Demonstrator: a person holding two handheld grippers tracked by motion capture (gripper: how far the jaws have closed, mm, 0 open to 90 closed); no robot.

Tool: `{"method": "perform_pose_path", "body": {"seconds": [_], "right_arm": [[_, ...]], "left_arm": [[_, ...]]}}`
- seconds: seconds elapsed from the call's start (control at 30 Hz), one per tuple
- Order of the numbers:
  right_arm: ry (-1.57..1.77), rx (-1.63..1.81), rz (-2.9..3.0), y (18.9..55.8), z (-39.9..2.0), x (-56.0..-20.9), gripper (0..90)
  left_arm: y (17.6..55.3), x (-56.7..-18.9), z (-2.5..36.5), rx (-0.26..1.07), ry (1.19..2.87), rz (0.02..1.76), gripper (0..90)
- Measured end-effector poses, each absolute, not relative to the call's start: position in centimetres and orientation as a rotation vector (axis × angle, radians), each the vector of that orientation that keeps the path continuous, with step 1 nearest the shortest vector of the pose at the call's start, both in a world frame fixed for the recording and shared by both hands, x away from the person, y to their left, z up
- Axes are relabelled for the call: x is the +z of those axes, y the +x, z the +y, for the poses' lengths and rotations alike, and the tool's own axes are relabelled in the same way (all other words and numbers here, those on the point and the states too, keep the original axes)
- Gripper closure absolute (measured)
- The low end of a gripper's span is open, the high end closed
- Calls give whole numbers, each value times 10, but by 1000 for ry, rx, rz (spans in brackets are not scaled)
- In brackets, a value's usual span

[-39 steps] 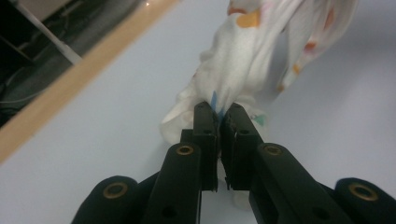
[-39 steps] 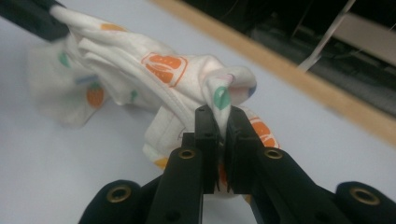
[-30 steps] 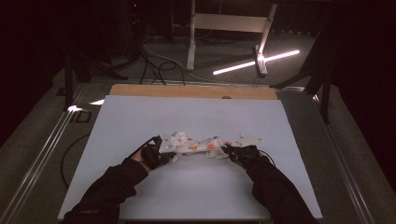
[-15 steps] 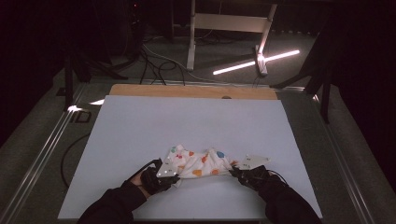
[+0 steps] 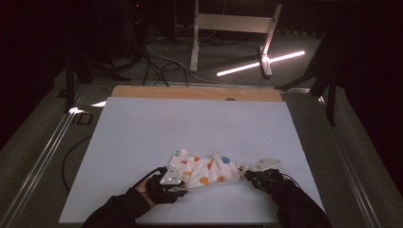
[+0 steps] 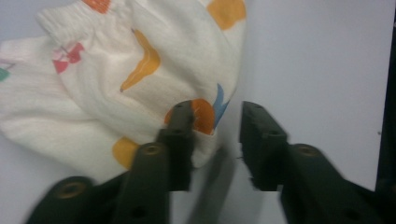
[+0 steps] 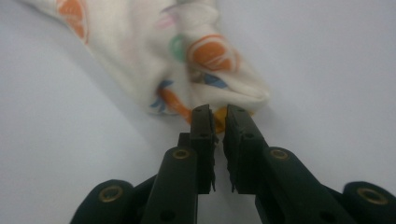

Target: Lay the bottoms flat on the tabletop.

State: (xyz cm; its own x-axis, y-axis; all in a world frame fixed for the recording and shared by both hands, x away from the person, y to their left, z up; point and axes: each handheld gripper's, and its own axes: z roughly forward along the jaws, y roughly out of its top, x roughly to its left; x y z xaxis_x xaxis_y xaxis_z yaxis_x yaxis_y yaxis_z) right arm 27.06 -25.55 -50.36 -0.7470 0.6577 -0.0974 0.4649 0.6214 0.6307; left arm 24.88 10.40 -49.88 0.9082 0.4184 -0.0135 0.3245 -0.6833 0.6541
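Item: patterned cloth (image 5: 205, 170). Your left gripper (image 6: 217, 133) has just been opening, nothing between its jaws; your right gripper (image 7: 219, 122) pinches a corner. Risk: pulling right drags the cloth.

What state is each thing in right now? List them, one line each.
Patterned cloth: bunched up, lying on the white table.
Left hand-held gripper: open, jaws just been opening, cloth edge beside one jaw, nothing pinched.
Right hand-held gripper: jaws nearly together, pinching a corner of the cloth.

Bare table (image 5: 190, 123) beyond, bunched cloth (image 5: 204, 170) between the tongs
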Motion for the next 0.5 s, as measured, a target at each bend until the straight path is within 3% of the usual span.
{"method": "perform_pose_path", "body": {"seconds": [0.1, 0.23, 0.5], "right_arm": [[886, 903, 2496, 270, -255, -492, 728], [853, 995, 2451, 274, -246, -469, 624], [803, 1154, 2388, 298, -198, -434, 577]], "left_arm": [[252, -489, 109, 221, 2363, 543, 487], [266, -474, 115, 271, 2326, 586, 460], [311, -466, 118, 331, 2300, 670, 445]]}}
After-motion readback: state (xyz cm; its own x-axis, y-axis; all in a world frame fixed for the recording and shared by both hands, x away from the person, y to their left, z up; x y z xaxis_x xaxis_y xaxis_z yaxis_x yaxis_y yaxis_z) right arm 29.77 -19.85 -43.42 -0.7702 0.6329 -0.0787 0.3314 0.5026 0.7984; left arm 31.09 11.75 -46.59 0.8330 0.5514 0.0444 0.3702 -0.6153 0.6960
